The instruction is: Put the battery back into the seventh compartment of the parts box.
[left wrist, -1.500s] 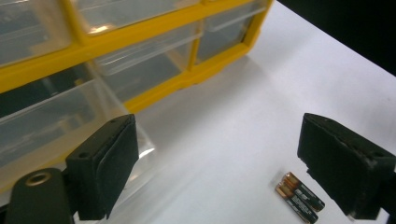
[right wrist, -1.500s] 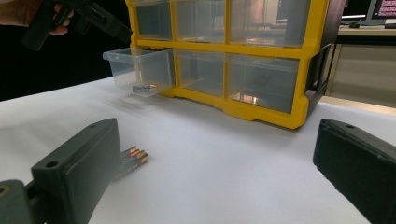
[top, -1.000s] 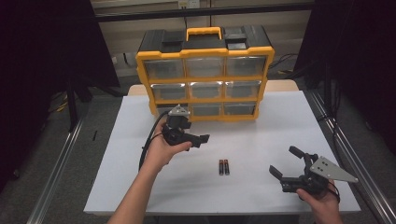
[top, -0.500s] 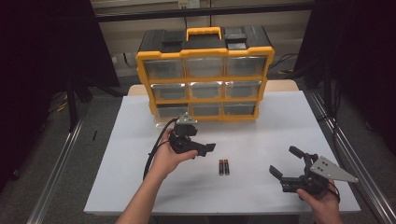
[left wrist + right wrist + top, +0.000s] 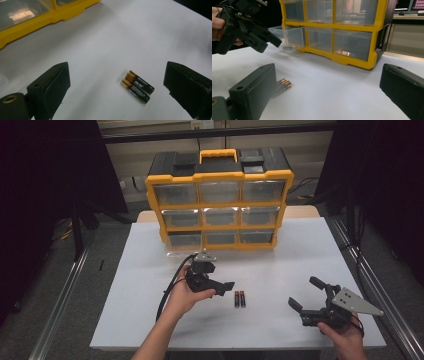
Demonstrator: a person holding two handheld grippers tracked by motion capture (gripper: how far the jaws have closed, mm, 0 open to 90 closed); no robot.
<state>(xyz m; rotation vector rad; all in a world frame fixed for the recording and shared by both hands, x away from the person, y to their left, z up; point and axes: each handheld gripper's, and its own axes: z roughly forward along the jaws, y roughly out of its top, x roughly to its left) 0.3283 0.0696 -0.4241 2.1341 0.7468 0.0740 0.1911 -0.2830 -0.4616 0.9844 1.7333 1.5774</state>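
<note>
Batteries [image 5: 239,298] are lying side by side on the worktop [image 5: 280,270], touching, just ahead of the left gripper [image 5: 117,85], sitting between its wide-open jaws. Their long axis runs diagonally across that gap, so I'd guess a small wrist twist before closing. Right gripper [image 5: 309,296] is spread open too, but well off to the side, so left is clearly nearer.

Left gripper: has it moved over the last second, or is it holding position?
Yes. The left gripper has come away from the yellow drawer cabinet and toward the two batteries, which lie where they were. Its jaws stand open.
</note>
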